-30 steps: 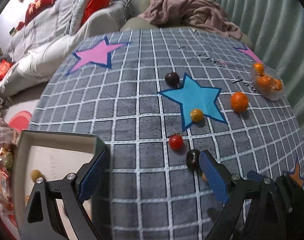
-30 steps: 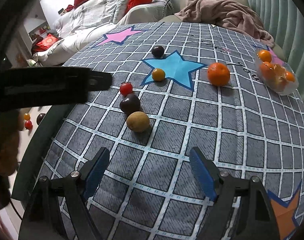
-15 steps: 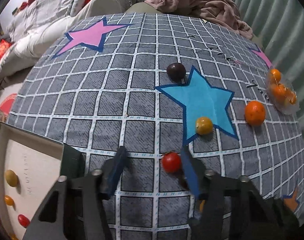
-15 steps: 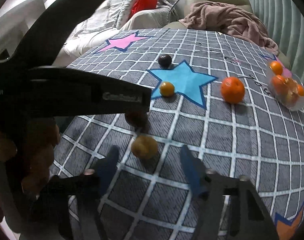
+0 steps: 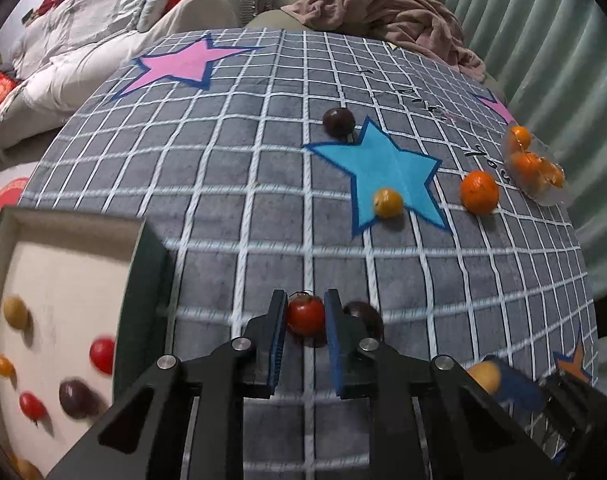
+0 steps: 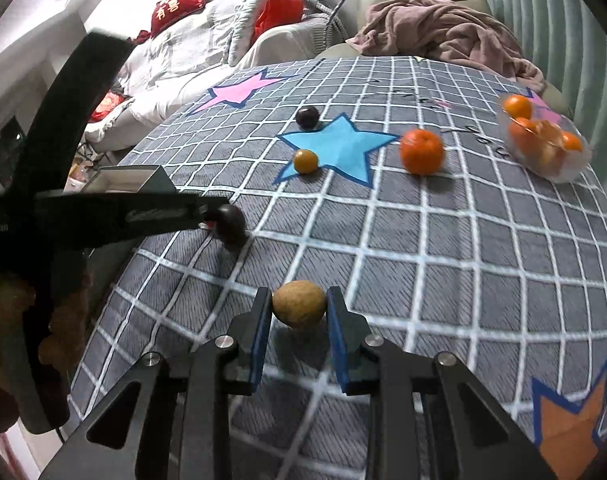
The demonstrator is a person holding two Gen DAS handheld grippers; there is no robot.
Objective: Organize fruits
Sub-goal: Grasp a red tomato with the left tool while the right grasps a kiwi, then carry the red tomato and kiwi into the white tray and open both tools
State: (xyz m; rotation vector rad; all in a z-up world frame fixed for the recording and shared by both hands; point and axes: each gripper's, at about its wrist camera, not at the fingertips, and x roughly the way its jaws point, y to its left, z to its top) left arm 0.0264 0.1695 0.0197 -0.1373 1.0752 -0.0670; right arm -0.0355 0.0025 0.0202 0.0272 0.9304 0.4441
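My left gripper (image 5: 304, 316) is shut on a red cherry tomato (image 5: 305, 315) just above the checked tablecloth. A dark plum (image 5: 363, 316) lies right beside its right finger. My right gripper (image 6: 299, 306) is shut on a tan-brown round fruit (image 6: 299, 304) resting on the cloth. The same plum (image 6: 230, 224) shows in the right wrist view behind the left gripper's arm. A white tray (image 5: 63, 276) at the left holds several small fruits. An orange (image 5: 479, 192), a small yellow fruit (image 5: 388, 202) and another dark plum (image 5: 338, 122) lie further back.
A clear plastic container (image 5: 537, 170) with oranges sits at the table's right edge. A sofa with a pink blanket (image 5: 383, 12) stands behind the table. The left gripper's body (image 6: 103, 216) crosses the left of the right wrist view.
Both grippers have moved forward and closed: the left one on the red tomato, the right one on the tan fruit. Both were wide open a second ago.
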